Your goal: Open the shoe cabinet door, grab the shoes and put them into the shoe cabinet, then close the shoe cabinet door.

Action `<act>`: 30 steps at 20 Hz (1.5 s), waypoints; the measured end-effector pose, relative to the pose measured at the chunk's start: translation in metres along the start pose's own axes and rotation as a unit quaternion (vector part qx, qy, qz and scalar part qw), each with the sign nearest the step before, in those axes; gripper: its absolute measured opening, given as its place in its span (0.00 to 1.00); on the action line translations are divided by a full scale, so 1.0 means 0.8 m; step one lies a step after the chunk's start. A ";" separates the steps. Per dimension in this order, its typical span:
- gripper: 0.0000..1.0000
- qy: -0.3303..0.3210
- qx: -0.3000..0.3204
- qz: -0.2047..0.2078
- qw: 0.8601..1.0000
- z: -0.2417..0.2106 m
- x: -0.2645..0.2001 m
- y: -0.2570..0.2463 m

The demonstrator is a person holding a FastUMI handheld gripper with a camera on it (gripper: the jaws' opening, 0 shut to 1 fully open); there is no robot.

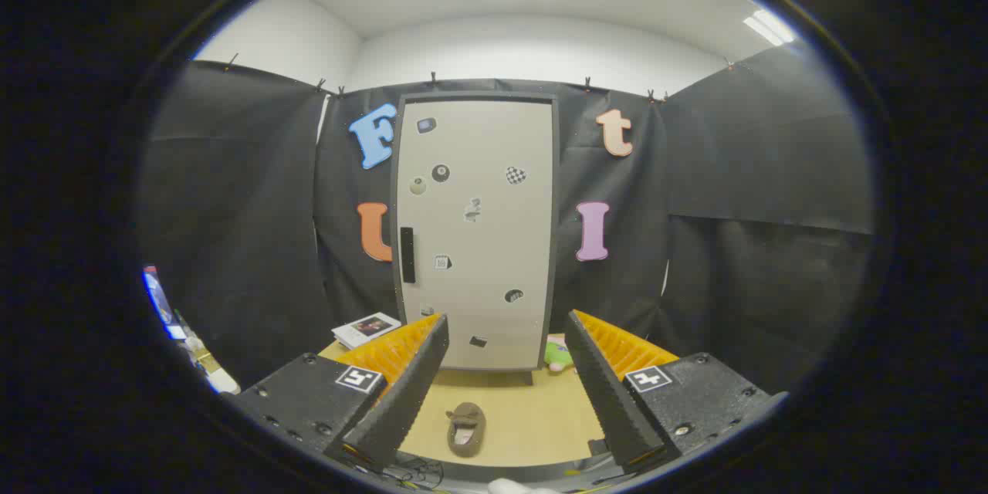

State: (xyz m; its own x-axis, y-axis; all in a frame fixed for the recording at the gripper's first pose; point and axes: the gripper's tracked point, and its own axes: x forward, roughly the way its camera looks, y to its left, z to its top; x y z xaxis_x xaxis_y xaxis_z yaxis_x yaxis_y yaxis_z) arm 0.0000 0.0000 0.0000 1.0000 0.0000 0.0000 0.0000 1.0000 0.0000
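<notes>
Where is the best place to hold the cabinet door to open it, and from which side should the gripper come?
Probably the black handle, a vertical bar near the left edge of the closed shoe cabinet door. Approach it head-on, with the fingers either side of the bar. The open gripper holds nothing; the brown slipper lies between its fingers.

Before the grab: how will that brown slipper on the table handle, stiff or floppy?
The slipper looks plush and soft, so probably floppy and light, squashing under a pinch. It lies flat, so it is unlikely to roll. The gripper is open, with the slipper between its fingers.
</notes>
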 end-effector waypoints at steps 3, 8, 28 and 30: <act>0.99 -0.001 -0.005 -0.009 1.000 -0.001 0.000 -0.003; 0.99 0.001 -0.002 -0.015 1.000 -0.003 -0.002 0.002; 0.99 0.016 0.021 0.022 0.999 -0.012 0.144 0.088; 0.99 0.017 0.023 0.040 0.999 -0.010 0.186 0.113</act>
State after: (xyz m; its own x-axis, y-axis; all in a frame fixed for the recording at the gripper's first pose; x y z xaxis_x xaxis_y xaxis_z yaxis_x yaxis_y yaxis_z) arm 0.1485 0.0904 -0.0077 0.9963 0.0800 -0.0328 -0.0784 0.9958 0.0480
